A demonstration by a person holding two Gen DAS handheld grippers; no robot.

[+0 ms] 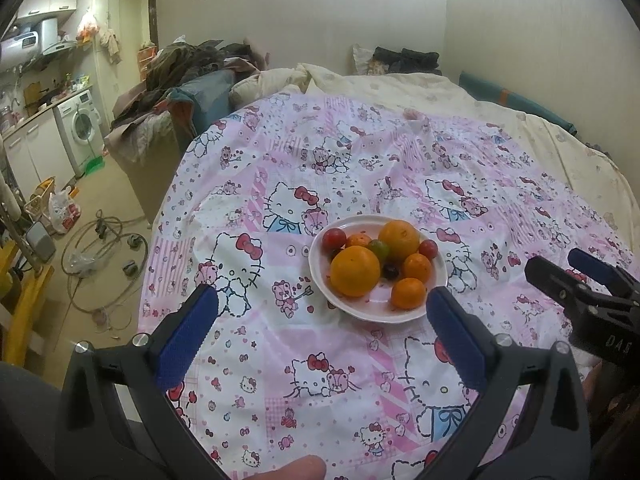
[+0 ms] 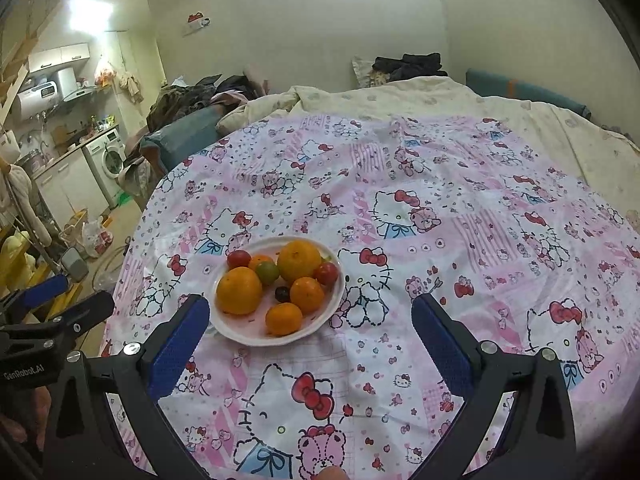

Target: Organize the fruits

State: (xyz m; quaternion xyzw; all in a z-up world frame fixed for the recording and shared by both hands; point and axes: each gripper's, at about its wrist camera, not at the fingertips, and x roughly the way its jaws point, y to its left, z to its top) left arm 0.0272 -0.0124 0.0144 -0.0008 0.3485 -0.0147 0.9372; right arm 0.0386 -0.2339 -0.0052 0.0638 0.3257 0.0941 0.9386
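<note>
Nearest: both grippers w/ jaws spread wide, nothing between them. Left gripper [image 1: 322,312] hangs just short of the plate [image 1: 400,318]; its right finger tip sits at the plate's near-right rim in that view, can't tell if touching. Right gripper [image 2: 310,320] hangs over the cloth [image 2: 460,240] to the right of the plate, its left finger tip near the plate's near-left rim. Each gripper shows at the edge of the other's view, so they're side by side, near each other.

Next out: white plate on the pink cartoon-print cloth, holding all the fruit seen. Near edge: small orange [image 1: 408,293]. Left of it a big orange [image 1: 355,271]. Behind those a dark grape-like berry [image 1: 390,271], another small orange [image 1: 417,267], a green-ish small fruit [image 1: 379,249]. Far side: second big orange [image 1: 399,239], a partly hidden orange fruit [image 1: 359,240], red tomato-like fruits at far left [image 1: 333,238] and right [image 1: 427,249].

Progress, as a guess: prob. either the very start or the very end. All fruit is piled mixed on one plate, none loose on the cloth, no 2nd dish or basket in view. If the job = gather onto plate, looks done. If it = sort by kind, nothing's begun & no place to sort to is visible.

Farther: cream quilt [image 1: 400,80], clothes pile [image 1: 188,64], washer [image 1: 82,128] at far left.
</note>
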